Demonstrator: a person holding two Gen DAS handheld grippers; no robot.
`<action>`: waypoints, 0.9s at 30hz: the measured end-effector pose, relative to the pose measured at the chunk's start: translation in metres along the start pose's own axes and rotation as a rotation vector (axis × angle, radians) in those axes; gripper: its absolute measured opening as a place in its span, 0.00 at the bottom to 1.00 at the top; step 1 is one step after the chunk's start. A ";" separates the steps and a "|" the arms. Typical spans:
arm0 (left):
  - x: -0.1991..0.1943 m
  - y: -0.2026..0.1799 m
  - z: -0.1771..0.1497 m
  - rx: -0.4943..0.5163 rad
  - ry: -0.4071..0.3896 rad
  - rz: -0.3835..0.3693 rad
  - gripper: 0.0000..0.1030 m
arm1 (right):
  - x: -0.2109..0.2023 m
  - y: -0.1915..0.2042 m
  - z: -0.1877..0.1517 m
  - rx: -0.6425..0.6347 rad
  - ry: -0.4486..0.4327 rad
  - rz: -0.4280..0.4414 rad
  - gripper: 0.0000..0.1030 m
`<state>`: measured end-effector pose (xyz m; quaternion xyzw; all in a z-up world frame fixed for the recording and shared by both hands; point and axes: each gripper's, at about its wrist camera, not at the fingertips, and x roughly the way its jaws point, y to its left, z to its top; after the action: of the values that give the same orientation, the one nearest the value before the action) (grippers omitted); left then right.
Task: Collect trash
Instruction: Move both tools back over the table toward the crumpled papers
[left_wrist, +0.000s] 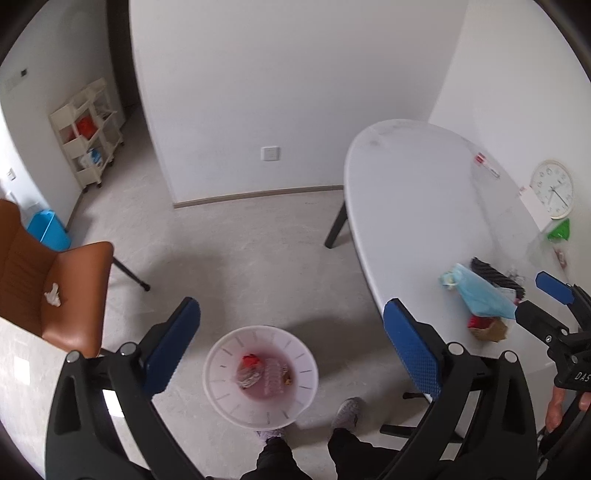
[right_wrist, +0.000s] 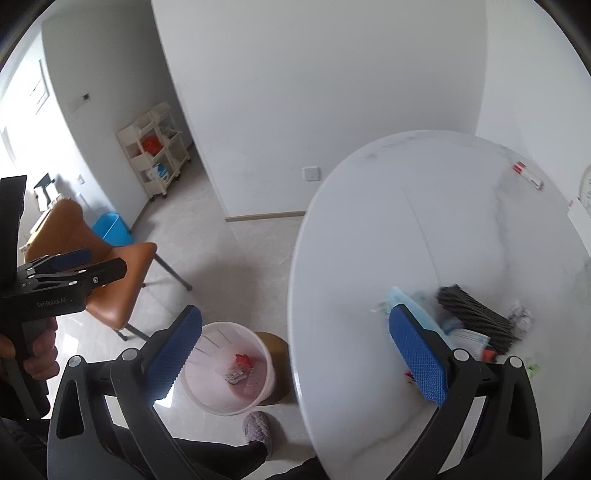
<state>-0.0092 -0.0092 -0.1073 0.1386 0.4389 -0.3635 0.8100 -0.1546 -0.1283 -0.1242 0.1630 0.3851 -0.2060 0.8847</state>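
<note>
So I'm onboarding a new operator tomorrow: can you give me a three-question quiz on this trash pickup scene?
1. True or false: the white bin already holds trash.
2. What lies on the brown chair's seat? A) crumpled tissue B) a clock C) a bottle
3. Fill in: both the left gripper and the right gripper are ____ and hold nothing.

Key: 1 true; 2 A; 3 open

1. White trash bin (left_wrist: 260, 376) stands upright on the floor beside the worktop (left_wrist: 413, 206), holding red and clear scraps
2. Blue wrapper (left_wrist: 476, 291), black ribbed piece (left_wrist: 496, 277) and brown scrap (left_wrist: 489, 329) lie clustered on the worktop
</note>
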 end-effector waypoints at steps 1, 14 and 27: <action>0.000 -0.005 0.001 0.006 0.002 -0.003 0.92 | -0.003 -0.007 -0.001 0.006 -0.005 -0.007 0.98; 0.013 -0.095 0.009 0.181 0.029 -0.075 0.92 | -0.030 -0.091 -0.044 0.150 -0.002 -0.100 0.98; 0.030 -0.201 0.013 0.394 0.052 -0.135 0.92 | -0.009 -0.264 -0.076 0.455 0.006 -0.282 0.98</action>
<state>-0.1333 -0.1702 -0.1054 0.2738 0.3884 -0.4922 0.7293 -0.3364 -0.3192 -0.2013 0.3031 0.3504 -0.4079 0.7868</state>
